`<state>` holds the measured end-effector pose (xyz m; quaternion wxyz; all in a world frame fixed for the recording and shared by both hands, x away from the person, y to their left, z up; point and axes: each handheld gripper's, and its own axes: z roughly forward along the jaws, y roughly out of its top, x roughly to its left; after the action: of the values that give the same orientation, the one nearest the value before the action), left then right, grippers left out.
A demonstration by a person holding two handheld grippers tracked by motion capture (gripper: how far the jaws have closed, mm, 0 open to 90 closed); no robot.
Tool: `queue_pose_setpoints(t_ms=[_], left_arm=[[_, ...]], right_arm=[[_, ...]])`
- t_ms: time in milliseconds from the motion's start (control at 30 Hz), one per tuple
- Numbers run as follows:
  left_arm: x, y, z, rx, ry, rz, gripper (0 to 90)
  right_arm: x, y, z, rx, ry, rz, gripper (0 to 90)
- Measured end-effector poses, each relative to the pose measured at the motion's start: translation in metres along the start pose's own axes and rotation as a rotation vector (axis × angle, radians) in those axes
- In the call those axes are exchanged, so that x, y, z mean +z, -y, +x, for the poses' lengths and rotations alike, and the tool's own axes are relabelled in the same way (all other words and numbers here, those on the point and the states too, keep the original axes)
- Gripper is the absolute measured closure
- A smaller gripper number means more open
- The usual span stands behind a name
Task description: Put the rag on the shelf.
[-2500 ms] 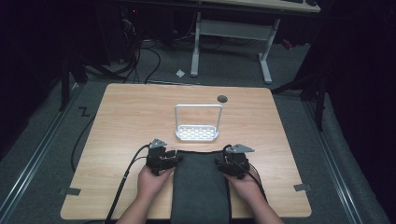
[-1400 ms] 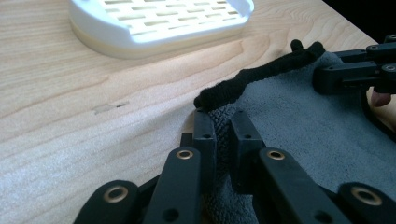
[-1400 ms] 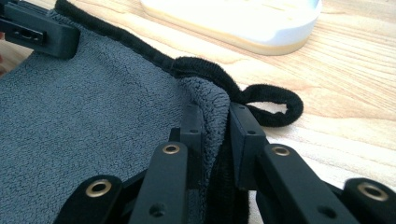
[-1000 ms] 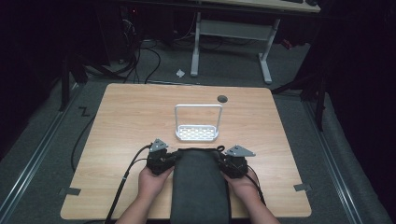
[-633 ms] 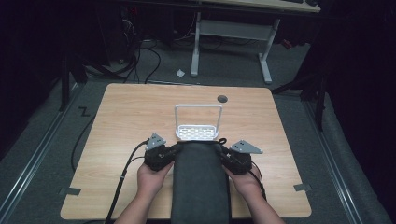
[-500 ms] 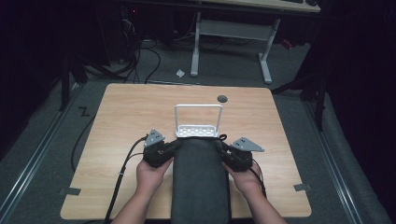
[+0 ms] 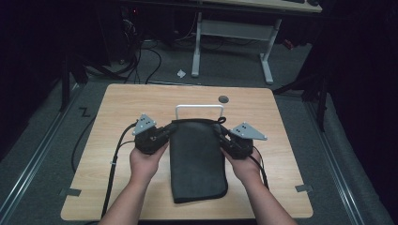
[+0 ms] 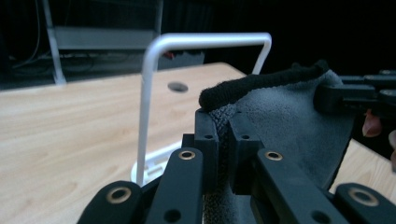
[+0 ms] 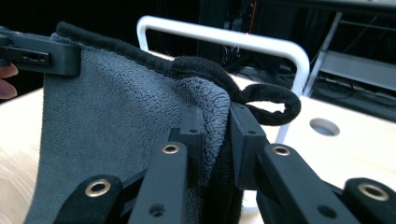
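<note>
While both grippers' fingers pinch the towel (image 7: 197, 159), it hides the rack (image 7: 199, 107) base.

Lab recording bay, dark surround.
Wooden table (image 7: 117, 117) on grey carpet; loose cables (image 7: 141, 56) and a desk frame (image 7: 230, 33) behind.

Both forearms reached in from below, each hand wrapped around a gripper. The left gripper (image 7: 165, 133) had its jaws pointing inward and forward, closed on the towel (image 7: 197, 159) edge pinched between them. The right gripper (image 7: 223, 137) mirrored it, jaws clamped on the opposite corner.
</note>
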<state>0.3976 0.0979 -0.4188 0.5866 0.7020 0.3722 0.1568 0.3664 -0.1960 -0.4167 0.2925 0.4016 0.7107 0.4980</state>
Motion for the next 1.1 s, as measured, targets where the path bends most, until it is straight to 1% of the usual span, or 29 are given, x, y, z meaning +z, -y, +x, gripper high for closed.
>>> queue_pose_setpoints(t_ms=[133,200,267,367,533,567,667,800,933,967,1000,1100], left_arm=[[-0.004,-0.013,0.001,0.017,-0.008,-0.022,84.3],[-0.007,-0.02,-0.001,0.033,-0.011,-0.034,84.4],[-0.01,-0.026,-0.002,0.042,-0.012,-0.048,84.4],[-0.013,-0.033,-0.004,0.052,-0.015,-0.067,84.5],[-0.018,-0.047,-0.005,0.064,-0.019,-0.097,84.7],[-0.019,-0.05,-0.005,0.061,-0.019,-0.104,84.7],[-0.021,-0.058,-0.007,0.072,-0.019,-0.122,84.7],[-0.022,-0.067,-0.008,0.084,-0.015,-0.147,84.8],[-0.022,-0.077,-0.008,0.093,-0.017,-0.164,84.7],[-0.022,-0.077,-0.008,0.093,-0.017,-0.164,84.7],[-0.021,-0.081,-0.008,0.103,-0.018,-0.17,84.7],[-0.02,-0.086,-0.008,0.113,-0.02,-0.179,84.7]], right_arm=[[0.0,-0.012,0.002,-0.013,-0.001,-0.024,77.9],[0.0,-0.018,0.002,-0.016,0.001,-0.041,78.0],[-0.002,-0.023,0.002,-0.009,0.0,-0.053,77.9],[-0.003,-0.03,0.002,-0.007,-0.002,-0.07,77.9],[-0.005,-0.042,0.004,-0.025,-0.002,-0.098,78.0],[-0.006,-0.045,0.004,-0.022,-0.003,-0.102,77.9],[-0.009,-0.053,0.004,-0.03,0.001,-0.123,78.0],[-0.011,-0.062,0.002,-0.025,0.003,-0.137,77.9],[-0.012,-0.072,0.001,-0.036,0.011,-0.152,78.0],[-0.012,-0.072,0.001,-0.036,0.011,-0.152,78.0],[-0.012,-0.077,0.0,-0.039,0.013,-0.157,78.0],[-0.012,-0.083,-0.002,-0.039,0.018,-0.167,78.0]])
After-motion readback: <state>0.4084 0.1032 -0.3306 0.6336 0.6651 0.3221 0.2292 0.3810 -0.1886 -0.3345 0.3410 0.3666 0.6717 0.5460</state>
